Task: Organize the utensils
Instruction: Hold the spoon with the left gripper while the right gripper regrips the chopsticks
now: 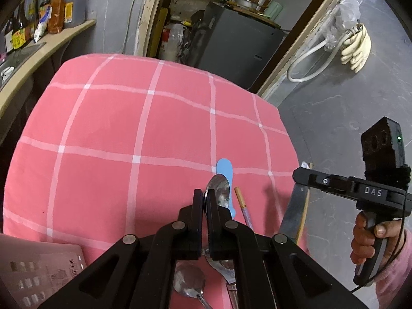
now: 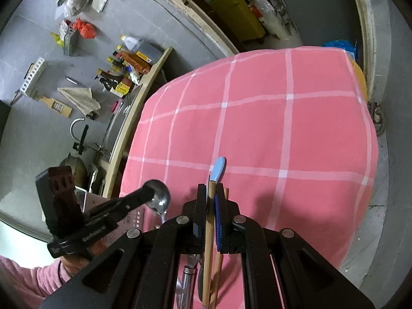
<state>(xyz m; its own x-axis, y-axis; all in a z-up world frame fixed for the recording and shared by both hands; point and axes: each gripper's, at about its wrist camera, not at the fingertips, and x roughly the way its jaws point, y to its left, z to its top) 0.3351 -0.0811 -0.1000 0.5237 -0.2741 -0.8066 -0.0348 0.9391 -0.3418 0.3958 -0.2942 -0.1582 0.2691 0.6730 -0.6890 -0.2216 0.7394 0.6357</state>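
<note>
Left claw (image 1: 204,203): pressed together on a steel spoon (image 1: 219,189), pinching it at the edge of the bowl; the bowl sticks out beyond the fingertips, lifted above the cloth.
Same spoon from the right wrist view: bowl (image 2: 158,198) gleaming at the tip of the left claw (image 2: 148,193), handle running down behind it.
Right claw (image 2: 211,193): pressed together on a wooden chopstick (image 2: 209,221), which runs lengthwise between the pads and pokes out past the fingertips.
Second chopstick (image 2: 219,270): just beside the first, at the inner face of the right pad; whether it is also pinched I cannot tell.
Right claw from the left wrist view (image 1: 300,173): holds a long flat shiny piece with a wooden edge (image 1: 294,211) hanging down from it.
Blue spoon (image 1: 225,171): lying on the tabletop beyond both claws, partly hidden behind the steel spoon.
Pencil-like stick (image 1: 242,203): on the cloth just beside the blue spoon, tan end and glittery shaft.
Other utensils: another steel spoon (image 1: 189,280) and more metal pieces lie under the left claw, near the close edge.
Tabletop (image 1: 116,128): covered with a pink cloth with a white grid.
Hands: right hand (image 1: 370,239) wrapped round its grip, pink sleeve (image 2: 23,280) on the left arm.
</note>
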